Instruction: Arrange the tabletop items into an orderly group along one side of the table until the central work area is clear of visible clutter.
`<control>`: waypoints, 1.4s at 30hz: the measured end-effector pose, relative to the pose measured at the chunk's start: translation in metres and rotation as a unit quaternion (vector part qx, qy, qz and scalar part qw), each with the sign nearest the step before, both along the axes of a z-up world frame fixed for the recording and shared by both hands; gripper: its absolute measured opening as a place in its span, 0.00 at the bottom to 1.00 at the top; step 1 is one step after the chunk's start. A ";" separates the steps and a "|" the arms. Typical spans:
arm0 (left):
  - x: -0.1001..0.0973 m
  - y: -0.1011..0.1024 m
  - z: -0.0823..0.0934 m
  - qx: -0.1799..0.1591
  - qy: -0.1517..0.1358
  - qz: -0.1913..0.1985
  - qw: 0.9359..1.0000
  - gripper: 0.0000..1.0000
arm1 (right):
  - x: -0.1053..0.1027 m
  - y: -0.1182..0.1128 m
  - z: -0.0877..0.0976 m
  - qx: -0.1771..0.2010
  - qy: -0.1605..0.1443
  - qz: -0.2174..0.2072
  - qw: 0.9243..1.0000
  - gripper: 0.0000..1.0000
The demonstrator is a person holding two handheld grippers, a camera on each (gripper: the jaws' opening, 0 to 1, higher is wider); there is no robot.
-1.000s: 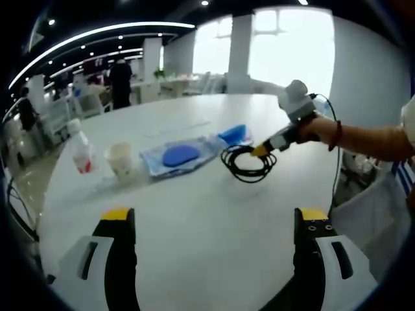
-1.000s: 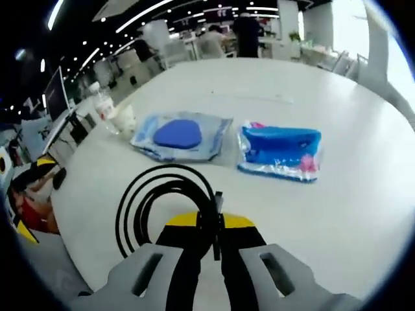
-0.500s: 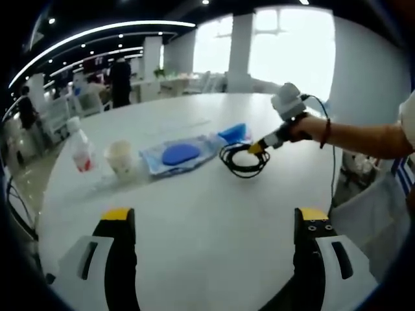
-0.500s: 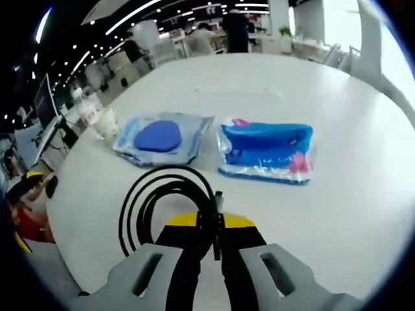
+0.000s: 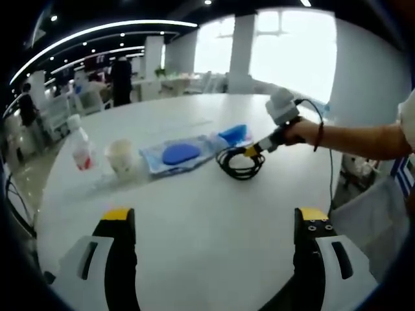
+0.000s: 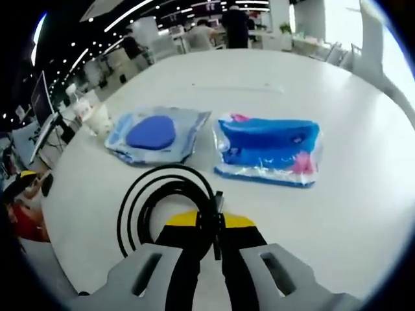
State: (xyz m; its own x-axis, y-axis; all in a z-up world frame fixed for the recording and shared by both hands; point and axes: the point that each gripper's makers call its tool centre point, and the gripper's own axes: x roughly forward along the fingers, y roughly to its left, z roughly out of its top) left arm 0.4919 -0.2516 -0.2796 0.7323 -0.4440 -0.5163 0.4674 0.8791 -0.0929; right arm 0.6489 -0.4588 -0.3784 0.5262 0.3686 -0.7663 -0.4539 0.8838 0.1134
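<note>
In my right gripper view, my right gripper [image 6: 209,223] has its jaws clenched on the black coiled cable [image 6: 165,204], pinching the coil where the loops bunch together. The rest of the coil fans out to the left of the jaws, over the white table [image 6: 363,194]; I cannot tell whether it is touching the surface or lifted just off it.

Beyond the cable lie two flat packets side by side. The one on the left is a clear pouch with a blue oval pad [image 6: 152,134] inside; the one on the right is a blue packet with pink at its corners [image 6: 269,149]. They sit close together, nearly touching. Further left, near the table's far edge, I see a paper cup [image 6: 97,118] and a small bottle [image 6: 79,107] just beside it.

In my left gripper view, my left gripper [image 5: 214,223] hangs over the near part of the table with its jaws released and wide apart, nothing between them. From here the items form a row across the far half of the table: bottle [image 5: 79,149], cup [image 5: 121,159], pouch [image 5: 180,154], blue packet [image 5: 235,134], and the cable [image 5: 238,163] nearest me, just in front of the packet. The right gripper [image 5: 249,151] reaches in from the right, held by a person's hand [image 5: 299,131], gripping the cable.
</note>
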 end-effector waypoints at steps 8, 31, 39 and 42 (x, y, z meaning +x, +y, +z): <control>-0.001 -0.002 -0.001 0.001 0.000 -0.002 1.000 0.99 | 0.002 0.000 -0.003 0.000 0.001 -0.002 1.000 0.11; 0.001 0.000 0.004 -0.002 -0.007 0.003 1.000 0.99 | -0.003 0.014 0.017 0.017 -0.037 0.047 0.998 0.46; 0.002 0.004 0.005 -0.002 -0.008 0.009 1.000 0.99 | -0.023 0.028 0.044 0.060 -0.069 0.080 0.993 0.76; 0.003 0.003 0.005 0.001 -0.008 0.008 1.000 0.99 | -0.031 0.028 0.055 0.064 -0.081 0.083 0.991 0.86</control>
State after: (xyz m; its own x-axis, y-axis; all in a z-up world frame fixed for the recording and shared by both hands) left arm 0.4951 -0.2484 -0.2742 0.7481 -0.4307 -0.5047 0.4545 0.8869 -0.0832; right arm 0.6176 -0.4313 -0.3238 0.5628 0.5489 -0.6180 -0.6134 0.7785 0.1328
